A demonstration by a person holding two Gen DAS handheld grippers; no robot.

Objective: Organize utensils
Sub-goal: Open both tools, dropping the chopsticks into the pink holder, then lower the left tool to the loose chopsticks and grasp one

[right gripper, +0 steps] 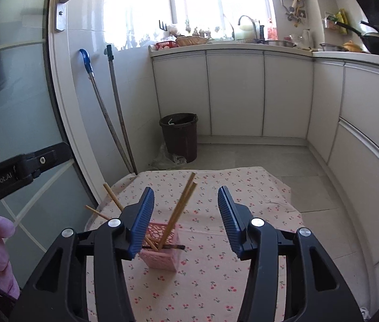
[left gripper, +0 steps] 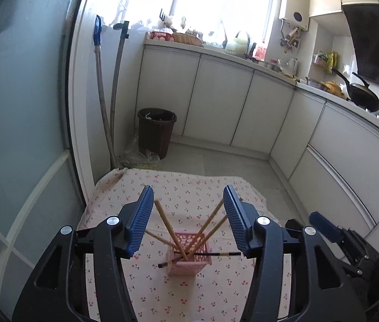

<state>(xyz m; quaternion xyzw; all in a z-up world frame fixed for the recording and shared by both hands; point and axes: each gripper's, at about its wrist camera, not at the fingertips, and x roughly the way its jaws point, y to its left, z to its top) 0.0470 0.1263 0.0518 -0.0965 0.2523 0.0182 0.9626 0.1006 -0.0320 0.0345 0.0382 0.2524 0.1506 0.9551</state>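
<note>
Chopsticks [left gripper: 164, 221], wooden ones, stand fanned out of a small pink basket [left gripper: 189, 252] on the cherry-print cloth [left gripper: 189, 187]. Seen from the left wrist, the basket sits low at centre, with sticks leaning toward ten, eleven and one o'clock. A dark chopstick [left gripper: 216, 254] lies across the basket rim, pointing to three o'clock. The left gripper [left gripper: 188, 221] has its blue pads spread wide, nothing between them; the sticks stand beyond. The right gripper's edge shows at four o'clock.

From the right wrist, the basket [right gripper: 159, 260] sits just left of centre, partly behind the left pad. The right gripper [right gripper: 186, 221] is likewise spread and empty. A brown bin [right gripper: 180, 136] stands at twelve o'clock.
</note>
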